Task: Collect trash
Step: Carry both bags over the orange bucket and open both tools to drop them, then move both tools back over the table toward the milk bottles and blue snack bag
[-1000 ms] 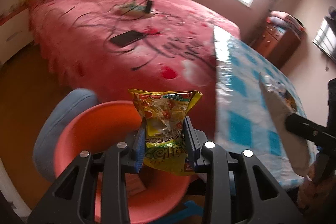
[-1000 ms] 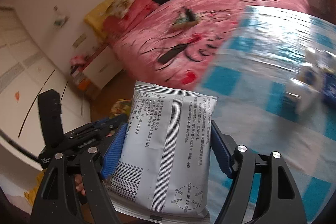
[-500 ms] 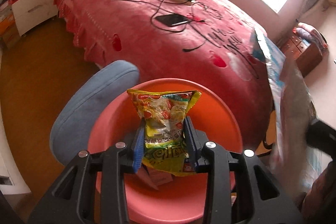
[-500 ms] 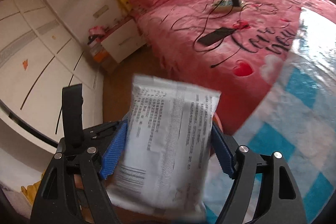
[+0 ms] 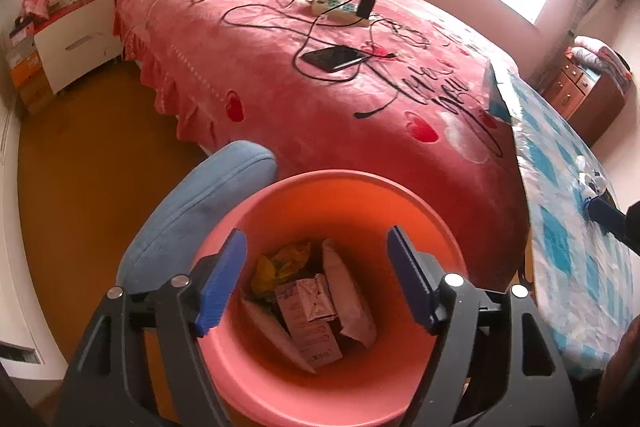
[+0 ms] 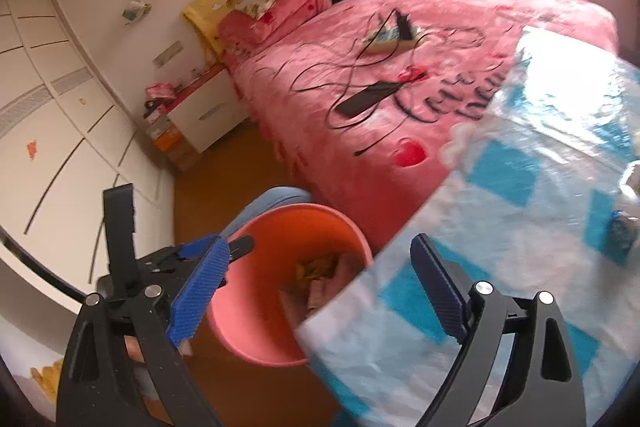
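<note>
An orange-pink bin (image 5: pixel 340 195) stands on the floor beside the bed and also shows in the right wrist view (image 6: pixel 256 303). Inside lie a yellow snack bag (image 5: pixel 286 259), a white packet (image 5: pixel 348 303) and small pink cartons (image 5: pixel 310 311). My left gripper (image 5: pixel 316 279) is open and empty right above the bin's mouth. My right gripper (image 6: pixel 320 291) is open and empty, over the near corner of the blue-checked table (image 6: pixel 520 227), to the right of the bin. The left gripper's body (image 6: pixel 132 267) shows beside the bin.
A pink bed (image 5: pixel 320 67) holds a phone (image 5: pixel 334 58), a power strip (image 5: pixel 340 9) and cables. A blue chair seat (image 5: pixel 192 211) touches the bin's left side. Small items (image 6: pixel 624 223) lie on the table's right. A white nightstand (image 5: pixel 76 43) stands by the wall.
Both grippers have opened. The yellow snack bag has dropped from my left gripper into the bin, and the white packet has left my right gripper and lies in the bin too.
</note>
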